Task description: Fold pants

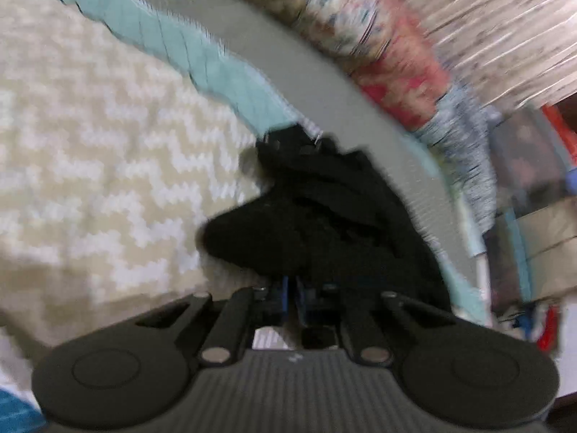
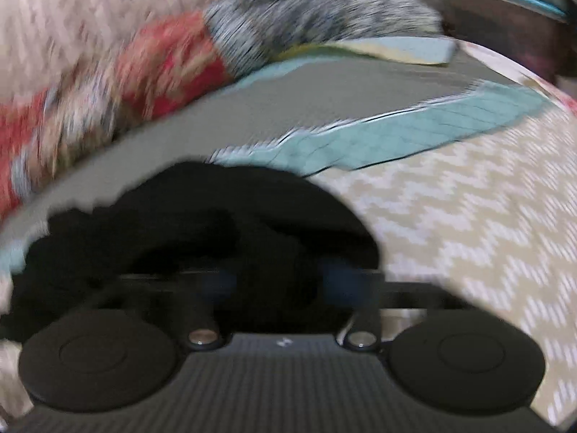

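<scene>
While black pants bunch on the zigzag bedspread, the left gripper pinches them narrowly; the right gripper straddles them, its grip unclear.

A beige bed cover with a white zigzag pattern spreads ahead and to the left of the left hand-held gripper. Beyond it run a teal quilted strip and a plain grey band. Past the grey band lies a blurred red-and-cream floral quilt beside a grey-and-white speckled fabric. The light is soft and even; both views are motion-blurred.
</scene>
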The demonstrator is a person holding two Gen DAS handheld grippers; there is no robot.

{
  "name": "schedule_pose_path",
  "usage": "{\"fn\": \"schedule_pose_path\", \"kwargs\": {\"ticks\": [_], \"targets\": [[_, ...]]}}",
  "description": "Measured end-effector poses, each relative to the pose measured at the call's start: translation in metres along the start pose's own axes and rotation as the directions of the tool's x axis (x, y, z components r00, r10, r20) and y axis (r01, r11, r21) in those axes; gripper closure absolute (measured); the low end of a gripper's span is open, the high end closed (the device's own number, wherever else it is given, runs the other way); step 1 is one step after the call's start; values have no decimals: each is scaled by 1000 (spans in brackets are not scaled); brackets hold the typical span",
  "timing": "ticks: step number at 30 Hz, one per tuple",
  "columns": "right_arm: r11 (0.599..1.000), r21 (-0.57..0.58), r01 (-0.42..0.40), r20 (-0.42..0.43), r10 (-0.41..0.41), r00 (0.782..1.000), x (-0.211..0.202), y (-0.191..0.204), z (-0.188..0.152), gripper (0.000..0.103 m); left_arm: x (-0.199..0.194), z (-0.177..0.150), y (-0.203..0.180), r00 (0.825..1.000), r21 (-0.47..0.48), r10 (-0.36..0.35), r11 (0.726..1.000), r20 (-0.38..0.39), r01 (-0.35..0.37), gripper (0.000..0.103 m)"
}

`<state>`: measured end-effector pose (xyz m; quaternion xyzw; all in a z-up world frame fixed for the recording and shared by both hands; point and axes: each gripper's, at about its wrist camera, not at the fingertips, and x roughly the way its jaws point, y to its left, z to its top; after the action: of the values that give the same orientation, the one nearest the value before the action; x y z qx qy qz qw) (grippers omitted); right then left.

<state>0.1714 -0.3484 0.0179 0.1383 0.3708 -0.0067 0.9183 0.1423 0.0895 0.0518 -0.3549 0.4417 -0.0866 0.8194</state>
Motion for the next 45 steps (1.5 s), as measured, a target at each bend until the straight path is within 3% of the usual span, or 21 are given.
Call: {"fn": "schedule_pose_path", "kwargs": {"ticks": [2,4,5,7,9,10,12,15,20,23,26,28,29,30,31,32,33,36,39,42,45], "targets": [[997,8,-82,3,81,997,-13,12,3,98,-41,5,18,998,-33,-56,998,42,58,99],[959,0,-282,12,282,959,-48,27,-1,98,-87,6,36,991,-62,-90,993,102,96,99],[928,-22,-371,0,371,929,-66,37,-4,98,-107,6,42,988,-62,-73,995,139,82,99],[830,-81,-552,-49,550,834,-100,58,-15,94,-150,1,54,972,-51,-26,998,232,39,99],[749,-125,-651,-98,644,759,-123,71,-26,87,-185,-8,72,959,-78,-13,996,282,37,99],[725,-146,-673,-119,663,739,-130,77,-29,83,-196,-12,79,955,-93,2,995,296,27,99],[737,-188,-649,-99,644,759,-136,86,-29,62,-206,-20,94,954,-121,51,993,296,-15,99],[831,-190,-524,-32,528,849,-120,97,-15,57,-195,-32,111,965,-156,95,986,245,-58,99],[934,-158,-321,-29,321,947,-50,111,11,46,-175,-44,129,975,-173,122,981,188,-90,98],[922,-185,-339,-98,326,940,-14,147,29,43,-162,-39,128,975,-148,128,984,184,-102,98],[880,-272,-389,-191,346,918,17,208,36,8,-155,-38,126,972,-134,125,986,199,-99,85],[844,-350,-407,-264,328,907,41,248,29,8,-149,-36,125,972,-122,127,987,198,-104,87],[833,-389,-393,-295,292,910,51,263,20,8,-146,-36,125,973,-113,127,988,193,-107,88],[820,-430,-377,-324,249,913,65,277,11,15,-144,-34,124,974,-104,126,989,189,-107,99],[802,-476,-362,-345,208,915,80,290,3,28,-144,-30,121,975,-98,125,989,186,-108,99],[791,-512,-337,-351,165,922,87,296,-2,74,-144,-25,118,973,-90,127,990,192,-111,99],[789,-540,-292,-341,111,933,95,298,-2,89,-147,-18,114,969,-69,131,991,209,-119,99],[874,-387,-295,-209,228,951,67,245,41,89,-159,11,100,950,-4,119,992,288,-123,99],[957,-179,-229,-3,233,973,28,176,105,89,-161,50,88,949,3,60,998,310,-64,99],[991,-3,-136,220,133,966,-26,95,159,89,-150,85,66,930,54,70,994,360,-96,99],[989,149,0,391,-59,919,-81,23,194,89,-126,124,56,922,22,77,996,380,-92,99]]}}
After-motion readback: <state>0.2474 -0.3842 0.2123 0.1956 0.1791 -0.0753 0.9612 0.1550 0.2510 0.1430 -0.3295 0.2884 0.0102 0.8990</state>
